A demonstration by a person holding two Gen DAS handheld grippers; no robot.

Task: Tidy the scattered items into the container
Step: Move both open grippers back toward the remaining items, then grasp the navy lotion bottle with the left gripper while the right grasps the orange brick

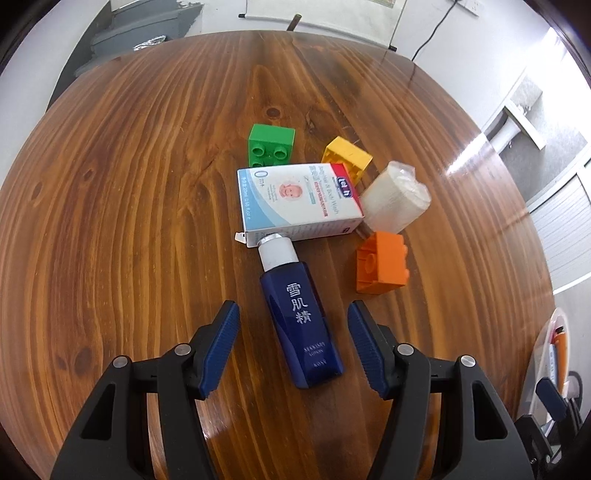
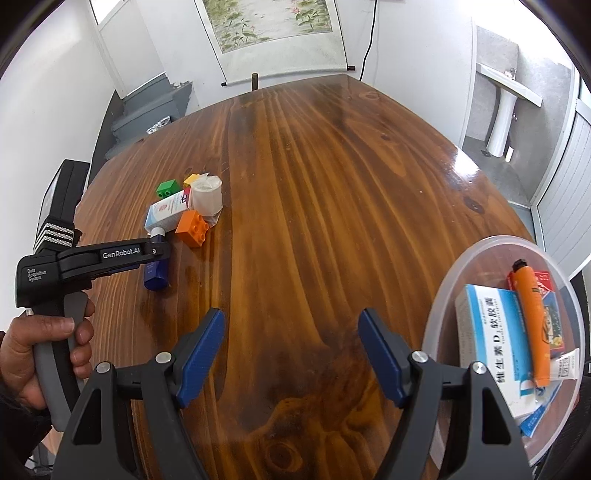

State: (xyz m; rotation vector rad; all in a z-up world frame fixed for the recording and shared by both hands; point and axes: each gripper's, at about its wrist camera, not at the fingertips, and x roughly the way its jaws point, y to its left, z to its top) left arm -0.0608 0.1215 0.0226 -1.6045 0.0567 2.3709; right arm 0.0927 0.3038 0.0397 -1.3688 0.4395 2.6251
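Note:
A dark blue bottle [image 1: 301, 325] with a white cap lies on the wooden table, between the fingers of my left gripper [image 1: 291, 314], which is open with its pads apart from the bottle. Beyond it lie a white and blue box [image 1: 299, 201], a green brick [image 1: 271, 144], a yellow brick [image 1: 349, 157], an orange brick [image 1: 382, 264] and a white wrapped roll [image 1: 395, 201]. My right gripper [image 2: 291, 325] hangs open over bare table. The clear round container [image 2: 461, 266] at its right holds a blue and white box [image 2: 495, 339] and an orange tube [image 2: 532, 325]. The left gripper [image 2: 155, 254] is seen over the bottle [image 2: 157, 275].
The table [image 2: 332, 184] reaches to a far edge under a hanging scroll painting [image 2: 273, 33]. A person's hand [image 2: 40, 354] grips the left tool's handle at the left. Grey steps [image 2: 147, 110] stand past the table's far left corner.

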